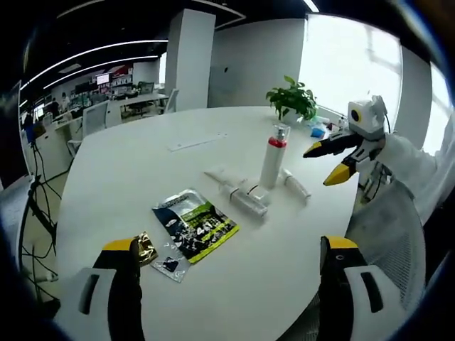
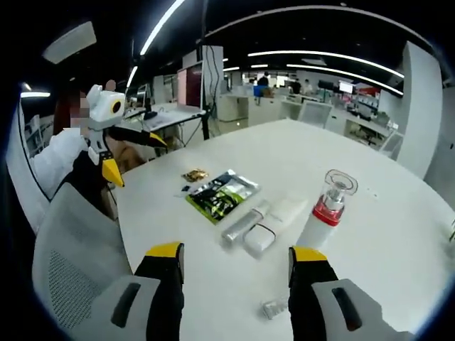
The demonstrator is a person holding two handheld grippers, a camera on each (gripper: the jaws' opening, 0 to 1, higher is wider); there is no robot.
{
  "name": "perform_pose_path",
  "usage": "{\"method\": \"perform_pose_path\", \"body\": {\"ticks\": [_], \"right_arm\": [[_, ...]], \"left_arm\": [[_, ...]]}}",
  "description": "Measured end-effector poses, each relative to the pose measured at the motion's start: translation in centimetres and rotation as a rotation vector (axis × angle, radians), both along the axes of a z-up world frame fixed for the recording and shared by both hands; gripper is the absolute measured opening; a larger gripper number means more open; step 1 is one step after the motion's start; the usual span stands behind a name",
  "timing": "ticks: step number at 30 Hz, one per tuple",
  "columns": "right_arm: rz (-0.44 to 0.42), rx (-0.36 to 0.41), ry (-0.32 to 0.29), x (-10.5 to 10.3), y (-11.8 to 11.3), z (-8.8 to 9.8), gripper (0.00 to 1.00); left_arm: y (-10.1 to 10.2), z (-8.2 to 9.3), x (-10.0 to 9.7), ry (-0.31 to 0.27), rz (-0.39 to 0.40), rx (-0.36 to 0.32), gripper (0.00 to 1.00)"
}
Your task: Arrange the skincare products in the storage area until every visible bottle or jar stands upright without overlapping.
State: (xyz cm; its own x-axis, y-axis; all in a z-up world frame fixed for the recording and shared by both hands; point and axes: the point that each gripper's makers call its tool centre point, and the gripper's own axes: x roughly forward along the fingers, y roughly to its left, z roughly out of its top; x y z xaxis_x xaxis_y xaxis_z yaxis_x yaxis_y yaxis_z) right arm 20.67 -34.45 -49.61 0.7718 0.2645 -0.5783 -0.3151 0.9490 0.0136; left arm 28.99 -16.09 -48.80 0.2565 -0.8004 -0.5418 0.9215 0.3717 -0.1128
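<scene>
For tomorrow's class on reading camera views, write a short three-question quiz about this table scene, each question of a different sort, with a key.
1. True or false: the spray bottle with the red band stands upright on the white table.
2. Multiple choice: the tubes beside that bottle are A) upright, B) lying flat, C) held in a gripper.
3. Fill in: the left gripper and the right gripper are both ____, holding nothing.

Key
1. True.
2. B: they lie flat beside the bottle's base, near the green and black sachet.
3. Open.
</scene>
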Motion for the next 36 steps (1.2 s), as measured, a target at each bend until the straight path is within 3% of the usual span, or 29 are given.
{"method": "perform_pose_path", "body": {"ticks": [11,14,23,27,36], "right_arm": [[-0.031,-0.039,0.0,3.5,0.4,-1.5,0.32],[-0.032,-0.051,0.04,4.1,1.1,-2.9,0.35],[-0.088,-0.105,0.068,7.1,0.5,-6.0,0.32],[-0.136,-0.151,0.052,8.4,-0.4,-6.6,0.31],[-0.183,-0.194,0.118,10.9,-1.9,-8.8,0.36]], "left_arm": [[0.4,0.1,0.2,0.007,0.01,-0.014,0.99],[0.2,-0.3,0.0,0.023,0.002,-0.02,0.99],[0.8,-0.8,0.3,0.039,0.015,-0.021,0.99],[0.7,-0.8,0.2,0.061,0.01,-0.043,0.99],[0.6,-1.0,0.0,0.08,0.004,-0.068,0.98]]}}
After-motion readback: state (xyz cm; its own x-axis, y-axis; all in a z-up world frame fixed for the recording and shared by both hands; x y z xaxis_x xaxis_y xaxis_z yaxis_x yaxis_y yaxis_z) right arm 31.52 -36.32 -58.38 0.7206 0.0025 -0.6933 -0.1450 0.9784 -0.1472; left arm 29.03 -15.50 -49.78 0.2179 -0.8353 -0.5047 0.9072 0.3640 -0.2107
